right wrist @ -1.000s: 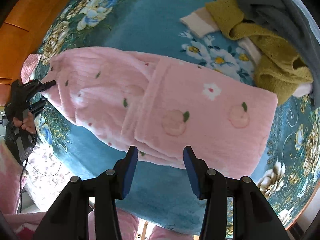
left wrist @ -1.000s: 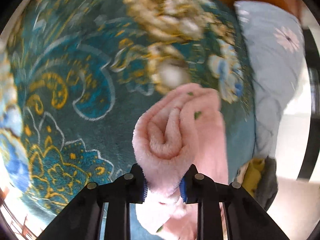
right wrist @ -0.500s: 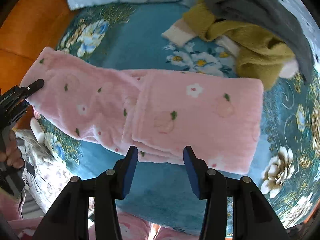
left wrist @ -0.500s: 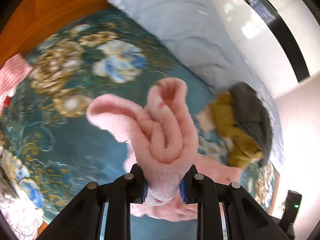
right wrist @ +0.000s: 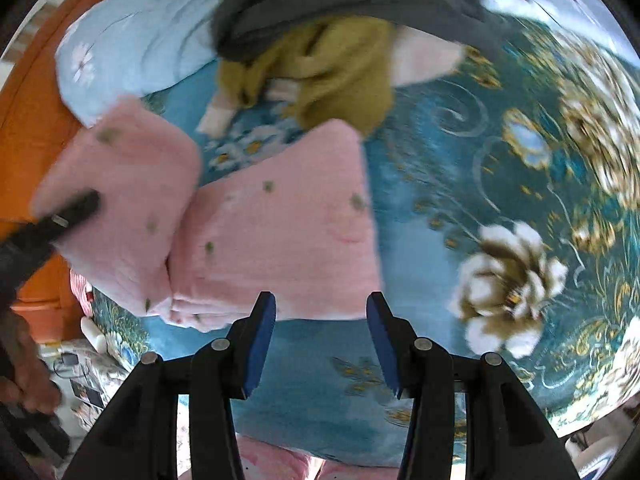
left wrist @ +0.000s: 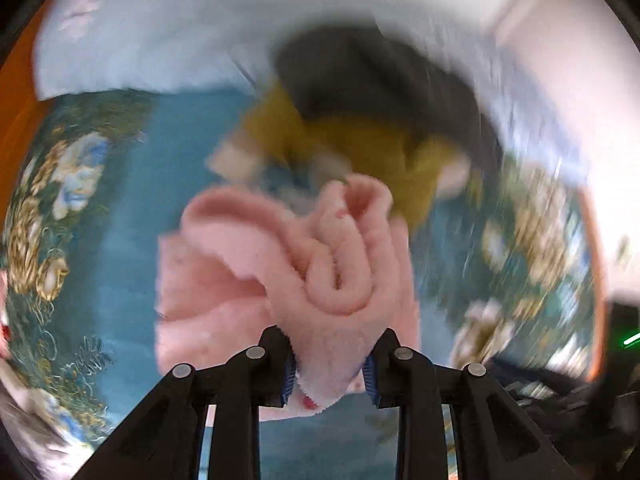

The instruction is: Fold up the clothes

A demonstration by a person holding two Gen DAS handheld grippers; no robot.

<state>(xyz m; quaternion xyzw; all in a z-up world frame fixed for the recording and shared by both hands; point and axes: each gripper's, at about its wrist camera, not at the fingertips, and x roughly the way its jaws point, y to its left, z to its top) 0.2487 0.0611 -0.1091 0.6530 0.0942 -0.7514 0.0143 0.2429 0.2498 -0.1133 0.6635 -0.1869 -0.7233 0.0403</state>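
Note:
A fluffy pink garment (right wrist: 276,236) with small fruit prints lies on the teal flowered bedspread (right wrist: 460,184). Its left end is lifted and folded toward the rest. My left gripper (left wrist: 330,368) is shut on a bunched end of that pink garment (left wrist: 340,272) and holds it above the bed; it also shows in the right wrist view (right wrist: 68,216) at the left. My right gripper (right wrist: 322,344) is open and empty, just in front of the garment's near edge.
A heap of a mustard knit (right wrist: 332,68) and a dark grey garment (right wrist: 340,0) lies behind the pink one. A light blue quilt (right wrist: 132,52) lies at the back left. An orange wooden headboard (right wrist: 28,92) runs along the left.
My left gripper has swung the held pink end over toward the clothes heap, folding the garment's left part. The right gripper stayed open and moved closer to the garment's edge.

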